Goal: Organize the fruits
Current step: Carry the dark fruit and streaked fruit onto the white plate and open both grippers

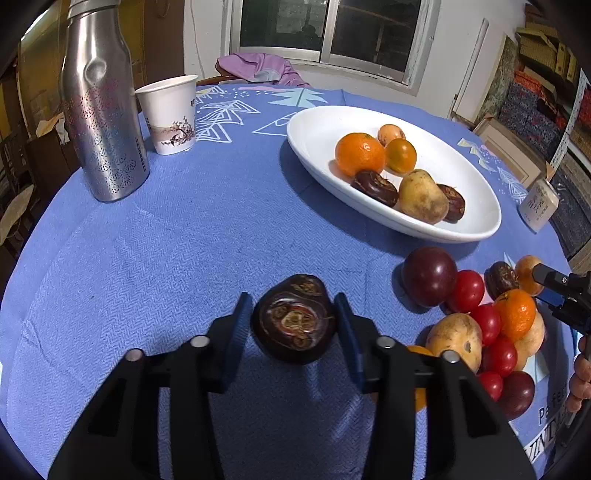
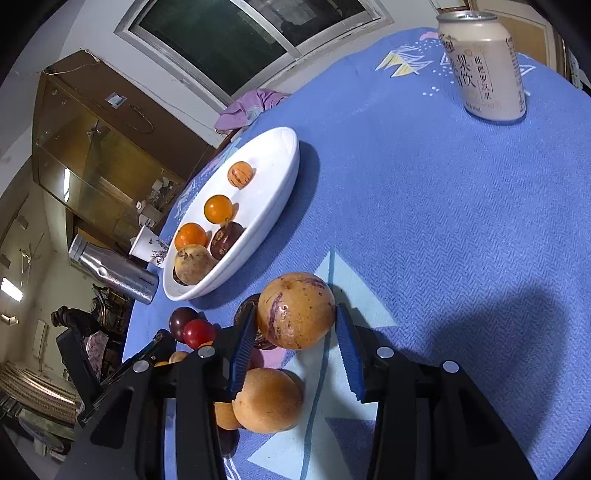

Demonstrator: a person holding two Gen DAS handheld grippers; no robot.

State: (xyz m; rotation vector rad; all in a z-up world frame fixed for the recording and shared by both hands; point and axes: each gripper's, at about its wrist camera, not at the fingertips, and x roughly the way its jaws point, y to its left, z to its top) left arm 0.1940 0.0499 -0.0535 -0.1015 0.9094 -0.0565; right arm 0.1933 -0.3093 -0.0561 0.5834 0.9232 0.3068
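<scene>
The left claw (image 1: 293,325) pinches a dark water chestnut (image 1: 294,318) above the blue counter (image 1: 166,258). The right claw (image 2: 295,332) brackets a purple-streaked tan fruit (image 2: 295,311), apparently gripping it, though contact on the far pad is hard to confirm. Beyond lies the loose fruit pile (image 1: 487,321), then the white dish (image 1: 369,122), already holding several fruits. Either round fruit could slip and roll; the dish's crowded near end risks knock-outs. The pile's lower fruits are hidden behind the claws.

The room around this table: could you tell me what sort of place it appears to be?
Probably a lived-in home dining area: a round table under a blue tablecloth, a sliding window, and stacked boxes on shelving.
</scene>
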